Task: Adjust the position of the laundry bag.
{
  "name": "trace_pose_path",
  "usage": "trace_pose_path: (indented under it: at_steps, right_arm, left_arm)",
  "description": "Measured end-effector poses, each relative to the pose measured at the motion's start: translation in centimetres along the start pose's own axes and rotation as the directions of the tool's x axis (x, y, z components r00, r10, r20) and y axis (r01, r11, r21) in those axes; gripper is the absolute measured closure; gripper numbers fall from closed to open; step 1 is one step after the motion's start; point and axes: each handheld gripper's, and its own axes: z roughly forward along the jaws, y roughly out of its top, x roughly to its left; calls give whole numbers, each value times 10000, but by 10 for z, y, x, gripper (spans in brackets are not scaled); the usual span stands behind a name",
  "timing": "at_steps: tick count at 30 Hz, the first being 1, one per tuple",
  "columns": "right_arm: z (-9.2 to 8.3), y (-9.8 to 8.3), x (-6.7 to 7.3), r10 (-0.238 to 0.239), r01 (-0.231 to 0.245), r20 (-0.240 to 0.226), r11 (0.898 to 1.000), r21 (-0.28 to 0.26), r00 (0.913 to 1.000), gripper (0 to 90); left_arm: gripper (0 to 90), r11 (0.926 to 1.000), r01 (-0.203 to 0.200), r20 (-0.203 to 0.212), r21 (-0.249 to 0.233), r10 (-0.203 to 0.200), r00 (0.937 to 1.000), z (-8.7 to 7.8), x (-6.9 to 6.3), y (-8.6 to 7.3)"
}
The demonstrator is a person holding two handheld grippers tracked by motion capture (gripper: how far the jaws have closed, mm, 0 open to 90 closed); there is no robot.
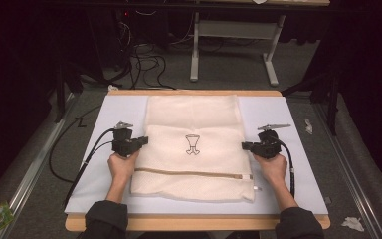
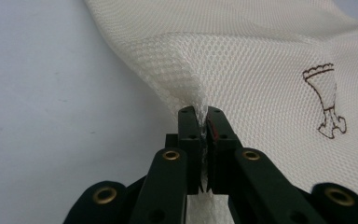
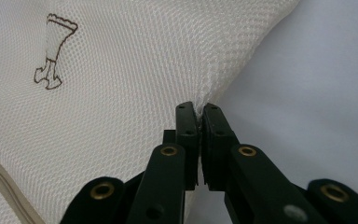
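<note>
A cream mesh laundry bag [image 1: 194,124] with a small brown emblem [image 1: 192,144] and a zip near its front edge lies flat on the white board [image 1: 298,119]. My left gripper [image 1: 143,141] is shut on the bag's left edge, where the mesh bunches between the pads [image 2: 204,119]. On the opposite side my right gripper [image 1: 245,146] pinches the right edge, with cloth [image 3: 121,70] caught between its jaws at the tips [image 3: 198,112]. The emblem [image 2: 327,100] shows to the right in the left gripper view and at the upper left [image 3: 55,51] in the right gripper view.
The board rests on a wooden table [image 1: 194,221] whose edge runs along the front. Cables trail off the left side onto the grey floor [image 1: 45,149]. A metal table frame [image 1: 234,45] stands behind. Crumpled scraps [image 1: 352,223] lie on the floor at right.
</note>
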Motion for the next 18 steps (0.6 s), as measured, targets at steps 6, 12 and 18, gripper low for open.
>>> trace_pose_path:
  at_steps: [6, 12, 18]
  right_arm:
    - [-12, -8, -14, 268, -266, 64, 9993, -247, 9996, 877]
    - [-27, -15, -24, 321, -312, 165, 9981, -531, 9993, 877]
    - [-35, -21, -36, 463, -450, 194, 9968, -662, 9987, 877]
  left_arm:
    - [865, 9985, -464, -44, 292, 465, 9989, 13, -17, 5]
    - [861, 9964, -741, 25, 409, 740, 9973, 21, -28, 14]
    - [861, 9956, -805, 135, 472, 799, 9967, 30, -39, 15]
